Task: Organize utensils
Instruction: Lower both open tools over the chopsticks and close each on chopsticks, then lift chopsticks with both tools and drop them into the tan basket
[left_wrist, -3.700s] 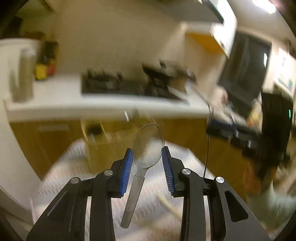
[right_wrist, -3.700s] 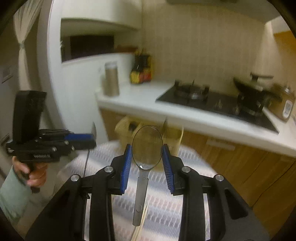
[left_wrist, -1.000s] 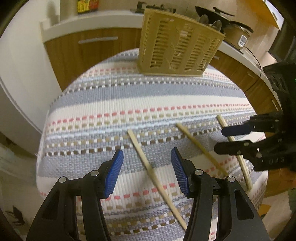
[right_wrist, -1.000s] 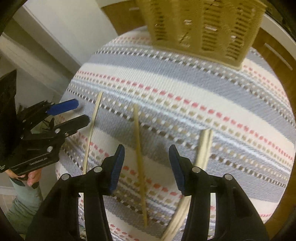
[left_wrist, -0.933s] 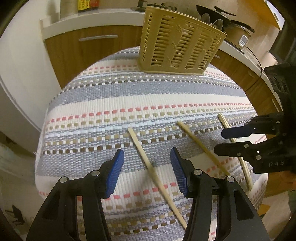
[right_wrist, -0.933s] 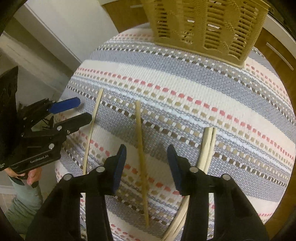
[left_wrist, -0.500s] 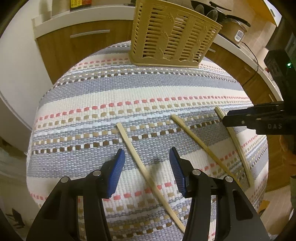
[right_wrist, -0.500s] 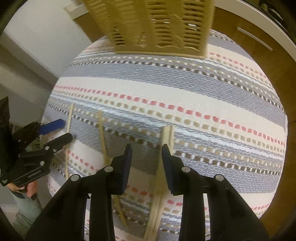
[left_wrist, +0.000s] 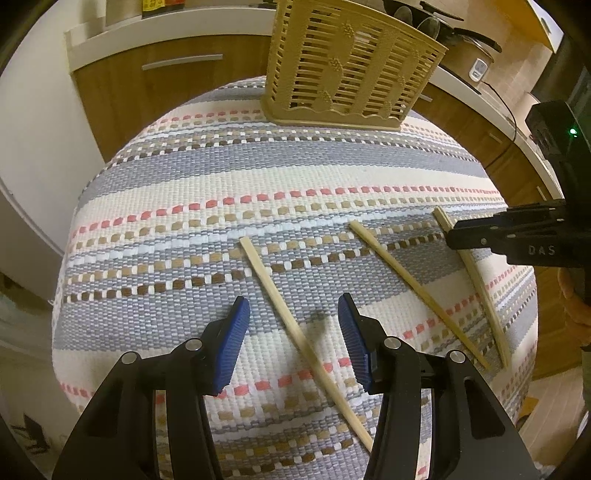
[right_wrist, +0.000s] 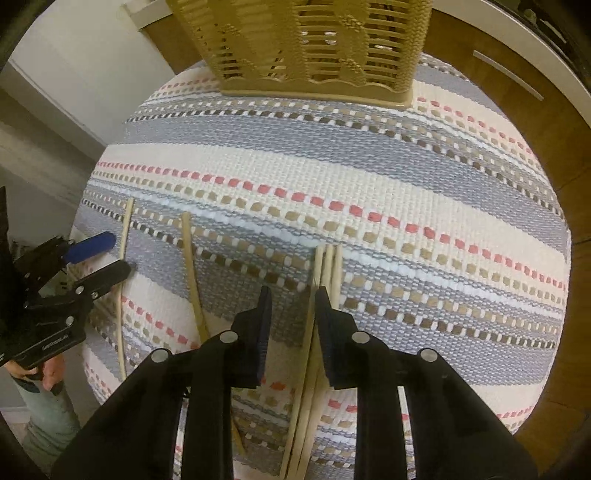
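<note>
Several wooden chopsticks lie on the striped woven cloth (left_wrist: 258, 166). My left gripper (left_wrist: 293, 332) is open low over the cloth, straddling one chopstick (left_wrist: 273, 288) without touching it. A second chopstick (left_wrist: 410, 284) lies to its right. My right gripper (right_wrist: 293, 314) hangs over a bundle of chopsticks (right_wrist: 327, 266); its jaws are closing, the bundle runs between them close to the right pad, and a gap remains at the left pad. In the left wrist view the right gripper (left_wrist: 454, 234) sits over that bundle (left_wrist: 480, 295). In the right wrist view the left gripper (right_wrist: 110, 256) shows at far left.
A tan slatted utensil basket (left_wrist: 351, 74) (right_wrist: 314, 44) stands at the far edge of the cloth, with dark spoon bowls (left_wrist: 406, 16) poking above it. Wooden cabinets (left_wrist: 147, 85) and a white counter lie behind. The cloth's edge drops away on all sides. A hand (right_wrist: 51, 369) holds the left gripper.
The spoons held in both grippers at first are gone from them. Over the last second my right gripper shifted right onto the chopstick bundle and its jaws narrowed. The left gripper stayed put.
</note>
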